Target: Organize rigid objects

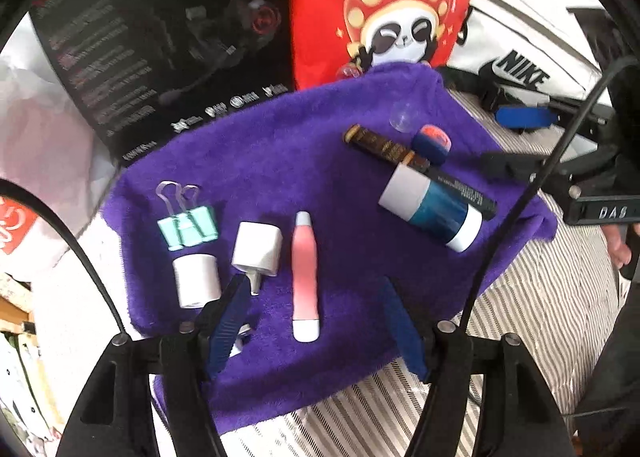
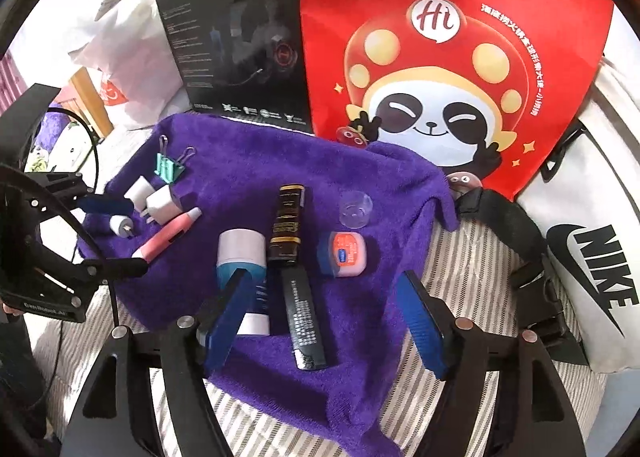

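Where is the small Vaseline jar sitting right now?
The Vaseline jar sits on the purple towel, just right of the dark tube in the right wrist view, below the clear plastic cap.

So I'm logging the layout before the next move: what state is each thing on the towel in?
left gripper: open, empty
right gripper: open, empty
binder clips: closed, lying flat
pink pen: capped, lying flat
blue-and-white tube: capped, on its side
Vaseline jar: lid shut
black tube: lying flat
purple towel: spread out
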The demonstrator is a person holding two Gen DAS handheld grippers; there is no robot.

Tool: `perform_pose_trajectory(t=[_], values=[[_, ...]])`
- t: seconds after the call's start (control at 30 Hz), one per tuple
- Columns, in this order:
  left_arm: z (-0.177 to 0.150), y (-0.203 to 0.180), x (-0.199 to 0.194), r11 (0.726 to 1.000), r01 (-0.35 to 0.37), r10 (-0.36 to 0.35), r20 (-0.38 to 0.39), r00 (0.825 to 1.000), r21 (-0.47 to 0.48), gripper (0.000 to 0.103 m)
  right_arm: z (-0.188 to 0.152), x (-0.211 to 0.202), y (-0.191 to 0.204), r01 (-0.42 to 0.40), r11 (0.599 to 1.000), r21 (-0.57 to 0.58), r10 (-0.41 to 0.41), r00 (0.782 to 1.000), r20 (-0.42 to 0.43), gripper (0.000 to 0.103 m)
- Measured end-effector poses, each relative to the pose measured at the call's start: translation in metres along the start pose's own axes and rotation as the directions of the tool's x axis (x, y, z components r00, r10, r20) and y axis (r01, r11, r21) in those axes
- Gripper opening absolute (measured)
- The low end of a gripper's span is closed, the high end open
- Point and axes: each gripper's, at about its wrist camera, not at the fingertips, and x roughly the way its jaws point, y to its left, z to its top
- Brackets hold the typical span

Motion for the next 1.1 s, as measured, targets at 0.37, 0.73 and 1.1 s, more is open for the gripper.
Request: perform_pose_trajectory(t=[0.37,0.73,1.1], values=[[-0.015,0.005,-0.057,0.991,-0.116,0.124,0.135,0.983,-0.064,0.101,-0.015,-0.013,0.009,0.06,0.996,0.059,-0.06,0.998,-0.006,0.103],[-0.053,-0.001,-0.08,0.964,-0.163,0.196,0.147,0.97,-0.21,0.102,-0.058,-0.054,0.041,0.124,0.971,0.204,-0.123,0.992,-0.02,0.103],[-0.105,-0.016,-0.119,0.945,-0.071,0.134,0.18,0.975,-0.32,0.102,-0.095,-0.099,0.067,0.122,0.939,0.321,-0.133,0.991,0.013,0.103]])
